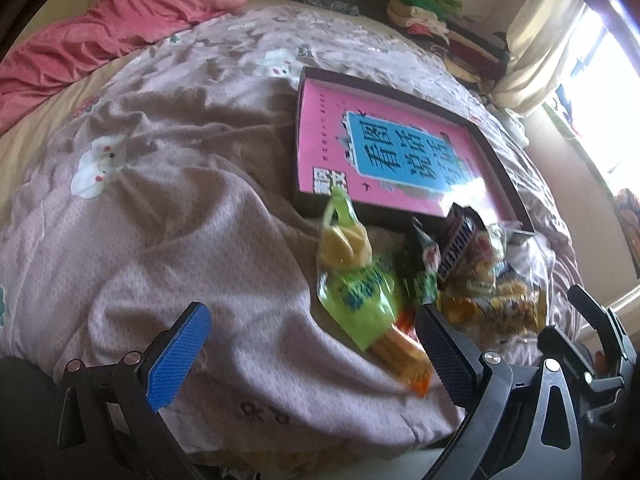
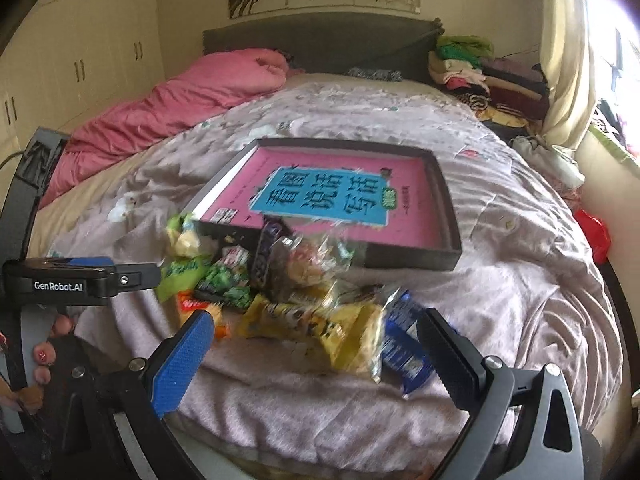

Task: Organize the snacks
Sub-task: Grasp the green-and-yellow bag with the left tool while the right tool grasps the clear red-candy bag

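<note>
A pile of snack packets (image 2: 304, 292) lies on the bed just in front of a black tray (image 2: 448, 258) that holds a pink book (image 2: 332, 196). In the left wrist view the pile (image 1: 452, 276) sits ahead and right, with a green and yellow packet (image 1: 356, 276) nearest and the tray (image 1: 500, 160) behind. My left gripper (image 1: 316, 344) is open and empty above the quilt, left of the pile. My right gripper (image 2: 316, 352) is open and empty, its jaws either side of a yellow packet (image 2: 344, 336) and a blue packet (image 2: 404, 344).
The bed has a mauve quilt (image 2: 500, 280) with a pink duvet (image 2: 180, 96) along its left side. Folded clothes (image 2: 480, 76) are stacked at the headboard's right. A curtain and window (image 2: 568, 60) are at the right. The left gripper's body (image 2: 80, 280) shows at the left.
</note>
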### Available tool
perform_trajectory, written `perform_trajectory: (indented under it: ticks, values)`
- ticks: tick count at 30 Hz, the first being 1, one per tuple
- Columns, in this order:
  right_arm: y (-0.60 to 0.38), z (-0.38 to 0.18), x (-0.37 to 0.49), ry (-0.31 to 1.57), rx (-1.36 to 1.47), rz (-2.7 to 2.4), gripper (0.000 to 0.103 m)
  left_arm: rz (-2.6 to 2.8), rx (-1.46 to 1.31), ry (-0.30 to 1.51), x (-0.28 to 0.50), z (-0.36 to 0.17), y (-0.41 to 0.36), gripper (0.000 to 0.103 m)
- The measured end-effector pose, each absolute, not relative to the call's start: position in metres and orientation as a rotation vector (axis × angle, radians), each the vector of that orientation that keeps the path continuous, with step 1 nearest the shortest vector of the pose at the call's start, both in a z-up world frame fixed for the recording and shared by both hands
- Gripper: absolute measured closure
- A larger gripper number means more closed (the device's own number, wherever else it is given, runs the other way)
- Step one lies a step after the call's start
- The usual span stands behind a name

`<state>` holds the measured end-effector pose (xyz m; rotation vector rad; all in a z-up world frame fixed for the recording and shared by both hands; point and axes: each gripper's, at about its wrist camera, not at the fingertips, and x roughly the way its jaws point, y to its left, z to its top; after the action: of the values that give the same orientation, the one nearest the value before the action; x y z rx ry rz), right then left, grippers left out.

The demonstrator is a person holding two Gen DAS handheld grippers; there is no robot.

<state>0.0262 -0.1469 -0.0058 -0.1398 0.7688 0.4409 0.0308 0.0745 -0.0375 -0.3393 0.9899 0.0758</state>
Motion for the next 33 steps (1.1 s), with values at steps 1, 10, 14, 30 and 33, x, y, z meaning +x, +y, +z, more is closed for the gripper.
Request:
perform_trajectory:
  ticks: [1,10,14,30,33]
  values:
    - [-0.149,-0.006,0.029,0.765,-0.132,0.436,0.001,0.078,-0.339,0.987,0.032,-0.038,0.076,0.001]
    - [-0.167,-0.011,0.061,0.795,0.019,0.438,0.004,0.062,-0.328,0.956,0.047,-0.041,0.079,0.008]
    - [-0.163,-0.013,0.069,0.784,0.004,0.472,0.006,0.044,-0.319,0.937,0.052,-0.040,0.079,0.010]
    - [-0.127,-0.035,0.096,0.856,-0.122,0.577,0.014,0.009,-0.305,0.942,0.063,-0.050,0.075,0.021]
    - [-0.126,-0.037,0.102,0.867,-0.105,0.586,0.021,0.006,-0.312,0.946,0.064,-0.052,0.076,0.024]
